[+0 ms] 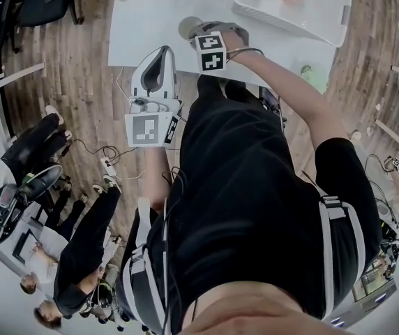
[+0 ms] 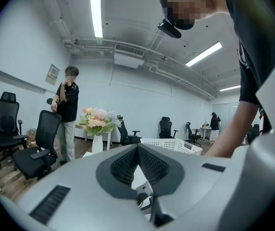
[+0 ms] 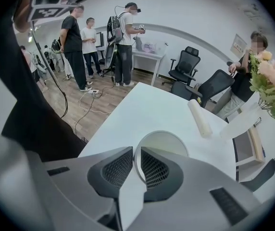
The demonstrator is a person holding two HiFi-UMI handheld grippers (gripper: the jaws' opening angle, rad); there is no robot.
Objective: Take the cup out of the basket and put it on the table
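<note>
A pale grey cup (image 3: 162,147) stands on the white table (image 3: 142,109) near its front edge. My right gripper (image 3: 136,151) is shut on the cup's rim, one pad inside the wall and one outside. From the head view, the cup (image 1: 187,26) shows just past that gripper (image 1: 194,32), which points steeply down. The white basket (image 1: 294,9) sits at the table's far right with a pinkish thing in it. My left gripper (image 1: 163,50) hangs off the table's near side, jaws shut with nothing between them (image 2: 137,147). The basket (image 2: 172,145) lies ahead of it.
A cream roll (image 3: 199,118) lies on the table beyond the cup. A vase of flowers (image 2: 98,121) stands on a small table, and office chairs (image 2: 41,146) stand around. Several people stand to the left, with cables (image 1: 109,160) on the wooden floor.
</note>
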